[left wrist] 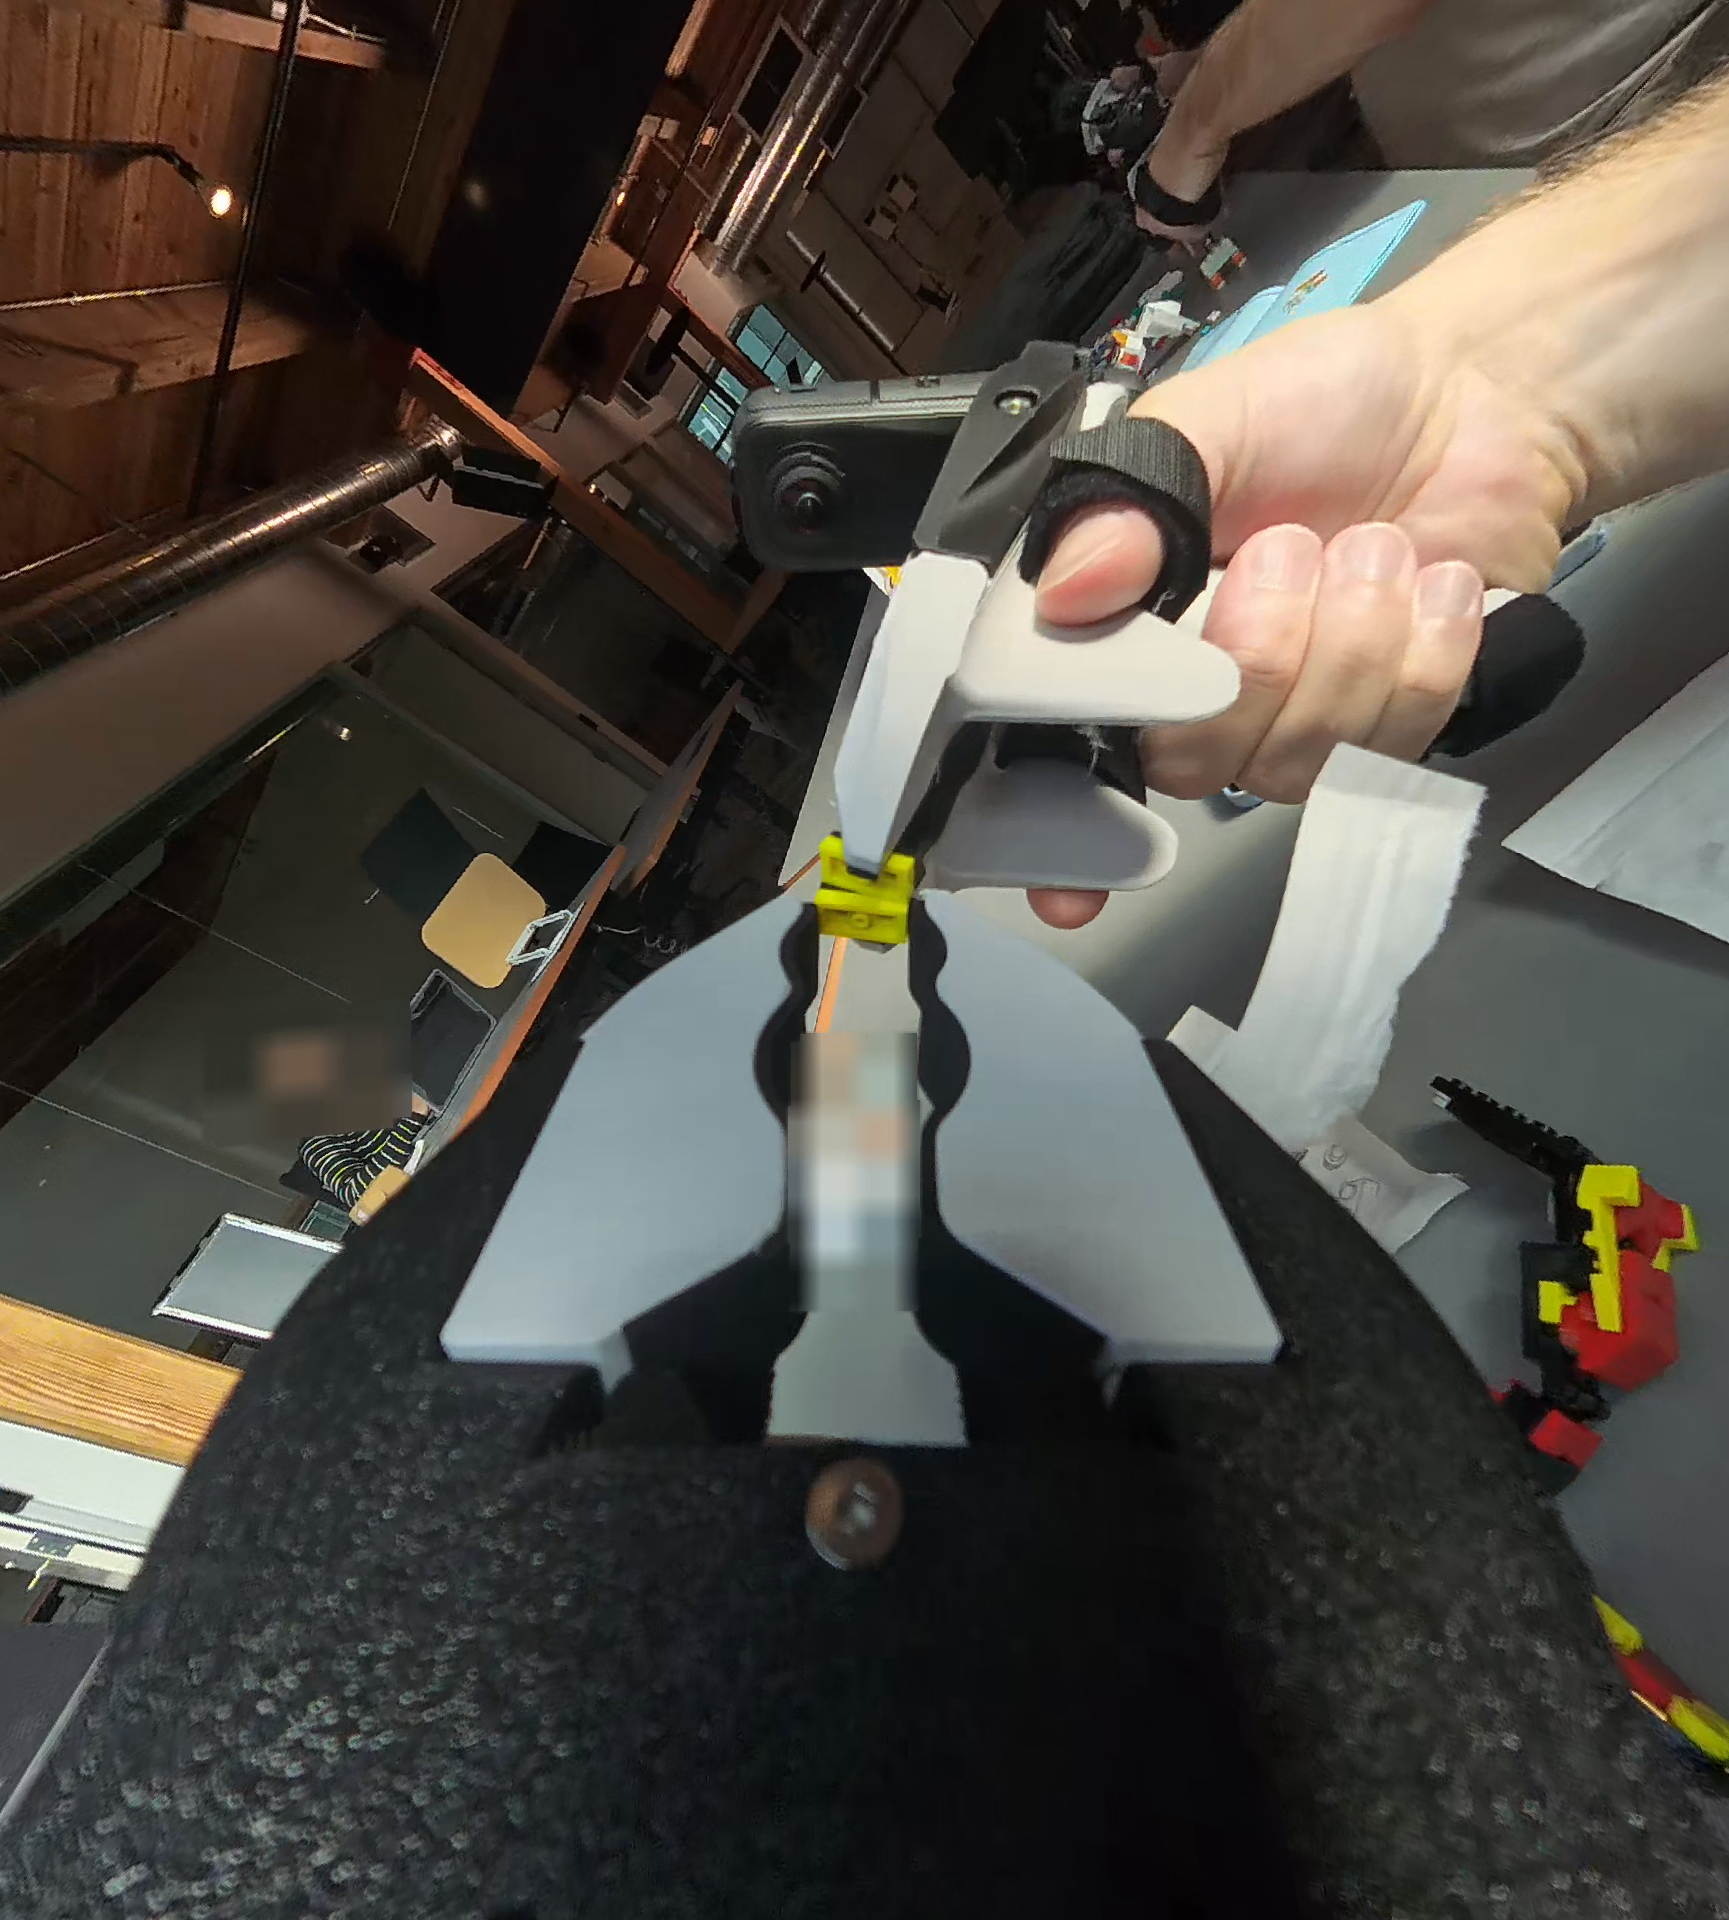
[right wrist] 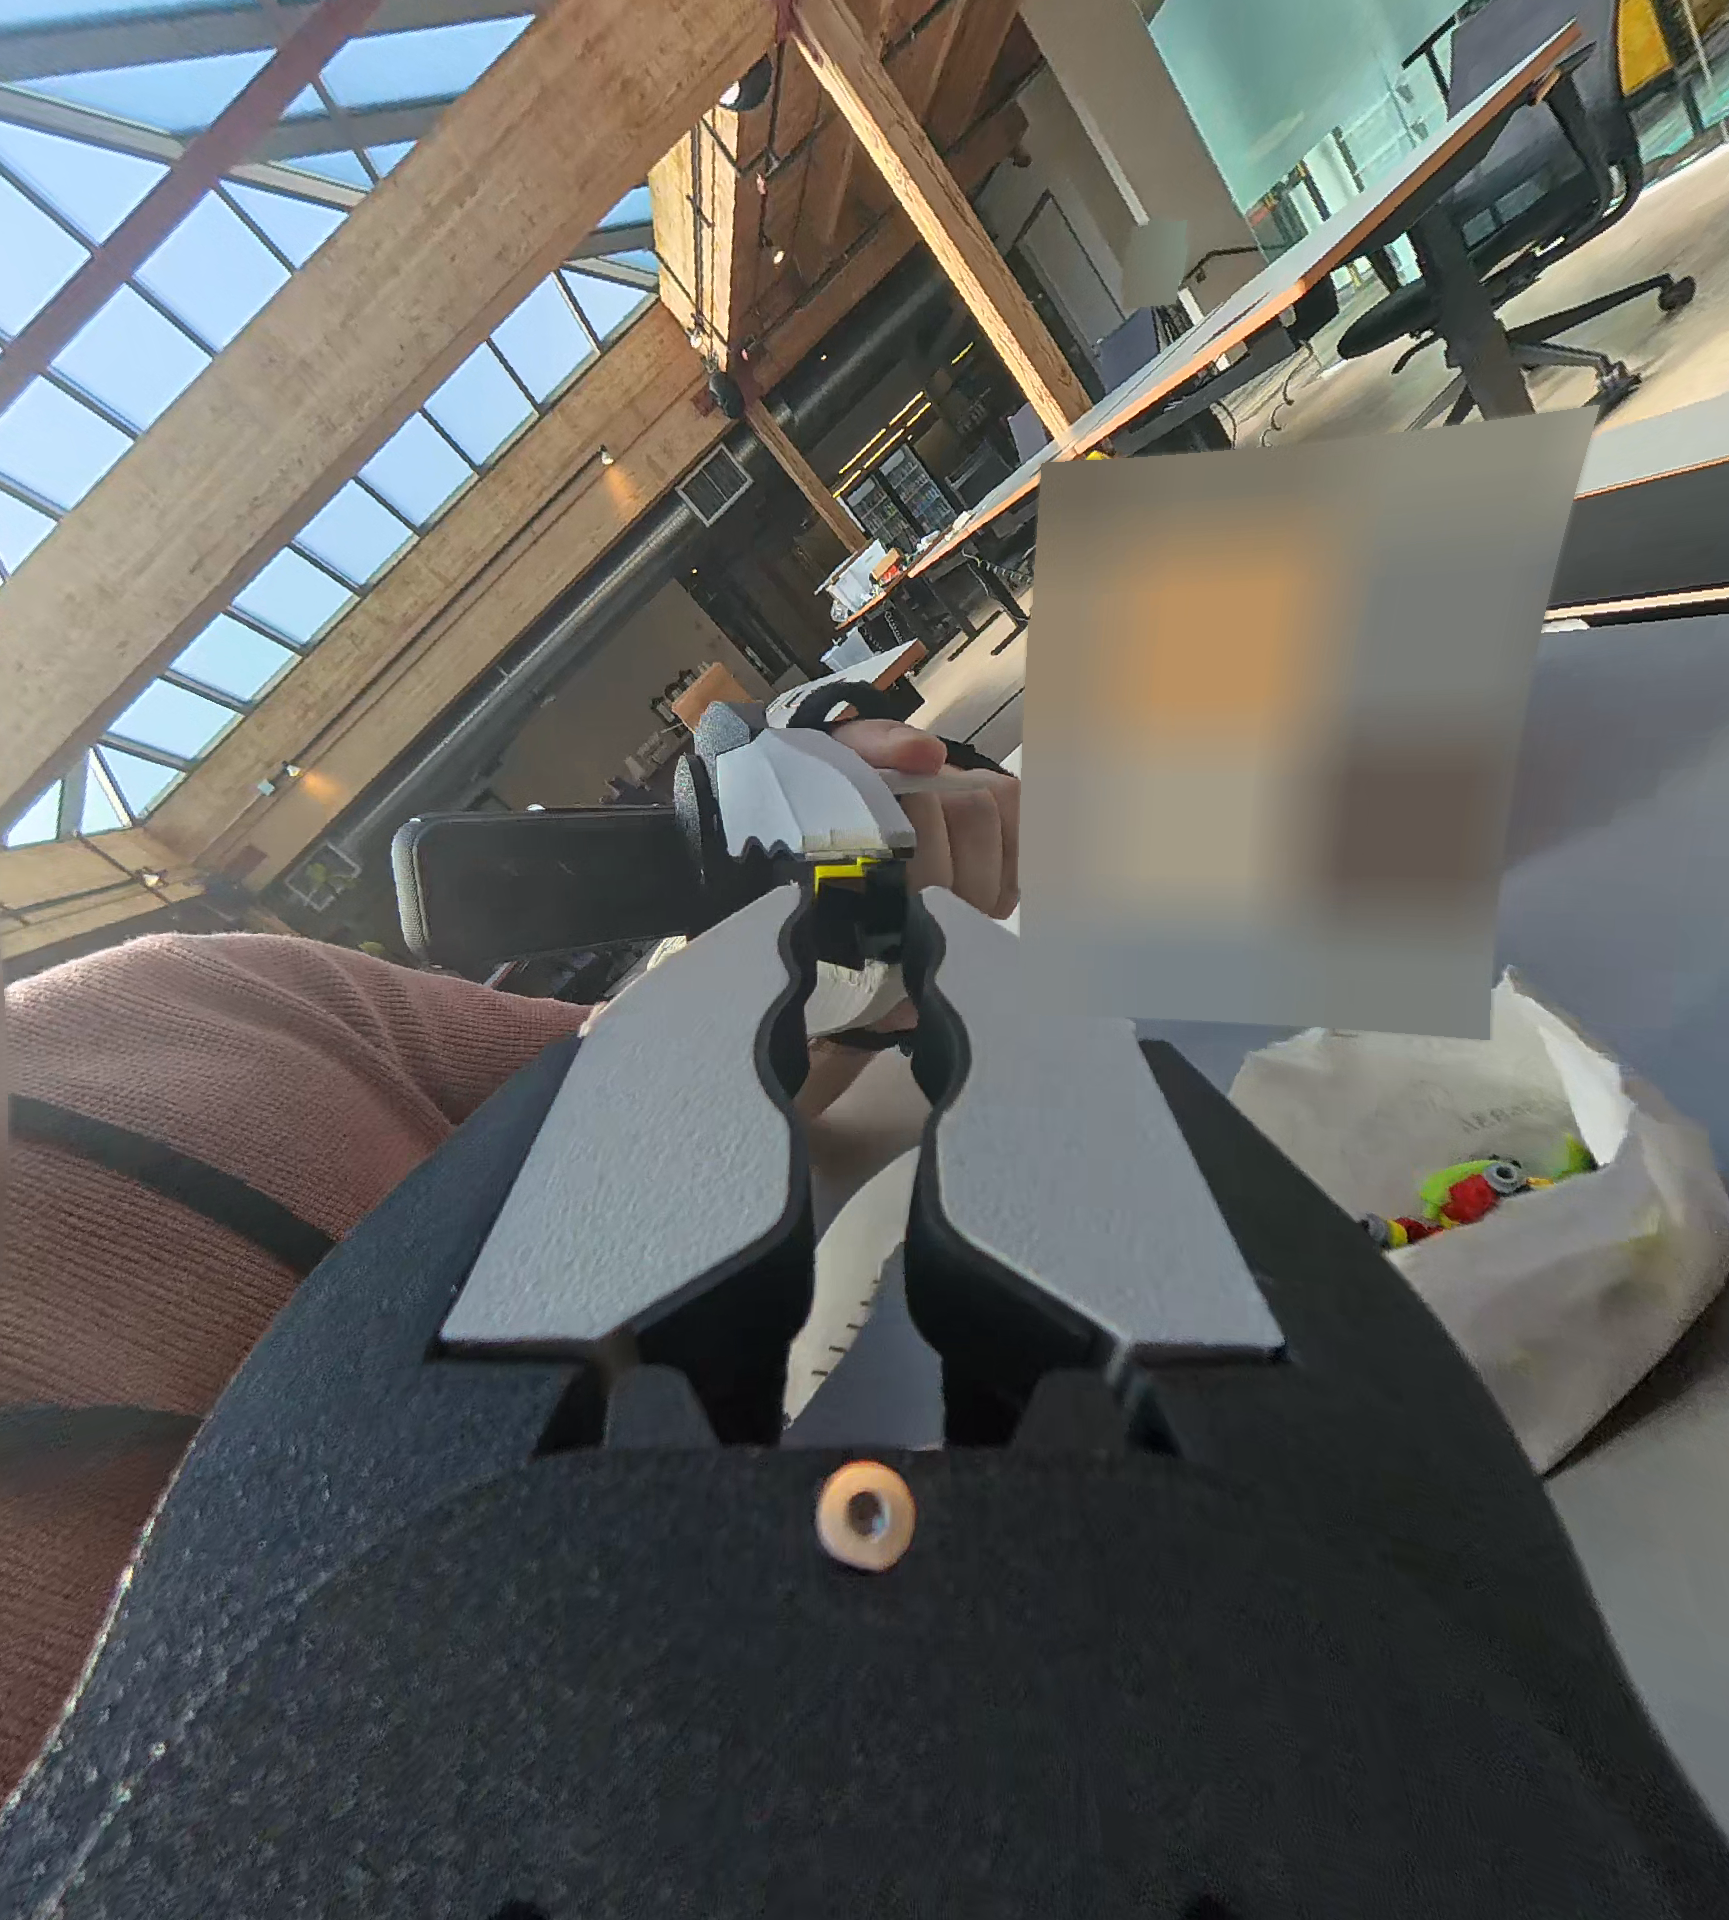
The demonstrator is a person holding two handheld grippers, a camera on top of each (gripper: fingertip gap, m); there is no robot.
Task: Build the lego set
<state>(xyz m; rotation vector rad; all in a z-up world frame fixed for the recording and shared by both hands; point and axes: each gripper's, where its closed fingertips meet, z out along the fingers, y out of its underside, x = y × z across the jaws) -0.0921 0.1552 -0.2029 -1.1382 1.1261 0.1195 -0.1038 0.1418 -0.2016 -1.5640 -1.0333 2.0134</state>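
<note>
In the left wrist view the left gripper [left wrist: 860, 920] and the right gripper [left wrist: 875, 868] meet tip to tip on a small yellow lego piece [left wrist: 862, 899], raised well above the grey table [left wrist: 1670, 1039] — each pinches one part of it. The half-built red, yellow and black model [left wrist: 1608, 1278] lies on the table to the right. In the right wrist view the right gripper [right wrist: 860, 925] clenches a yellow-and-black bit against the left gripper [right wrist: 818, 842]; loose bricks [right wrist: 1462, 1195] sit in a white paper bag [right wrist: 1566, 1299]. Best to line up the studs squarely, then press straight — not twisting.
</note>
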